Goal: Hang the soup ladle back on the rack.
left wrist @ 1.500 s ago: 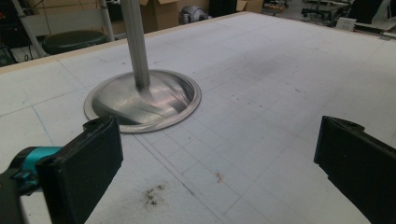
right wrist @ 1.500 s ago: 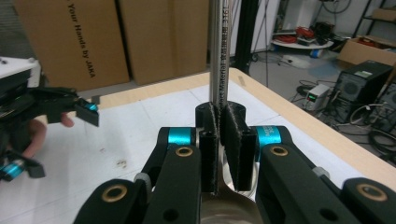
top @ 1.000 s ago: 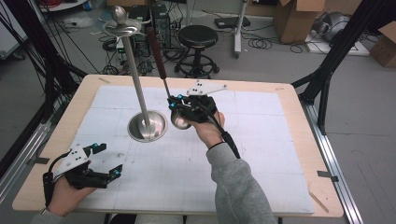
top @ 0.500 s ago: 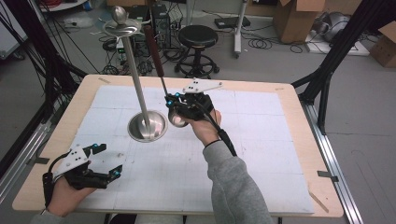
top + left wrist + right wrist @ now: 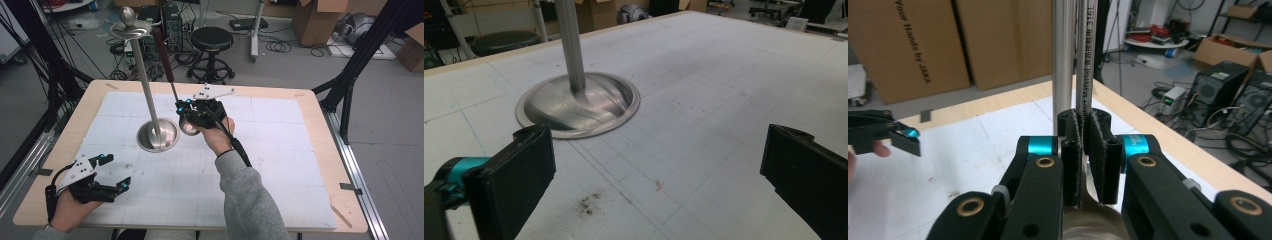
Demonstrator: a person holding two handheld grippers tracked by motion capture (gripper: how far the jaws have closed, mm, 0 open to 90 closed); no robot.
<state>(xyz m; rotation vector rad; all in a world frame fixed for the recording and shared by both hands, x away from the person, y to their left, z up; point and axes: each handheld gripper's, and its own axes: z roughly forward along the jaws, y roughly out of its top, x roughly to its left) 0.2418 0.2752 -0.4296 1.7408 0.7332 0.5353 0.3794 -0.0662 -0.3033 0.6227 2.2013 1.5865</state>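
High view: our right gripper is clamped on a ladle — handle rising up and away past the fingertips, beside the stand's pole; left gripper gapes empty, well apart.

The high view is looking forward and down over the whole table. The left gripper view is sitting low and close above the table, facing the metal stand at its 11 o'clock. The right gripper view is looking along its closed jaws, very near the stand's pole at 12 o'clock. All three are sharing the stand.
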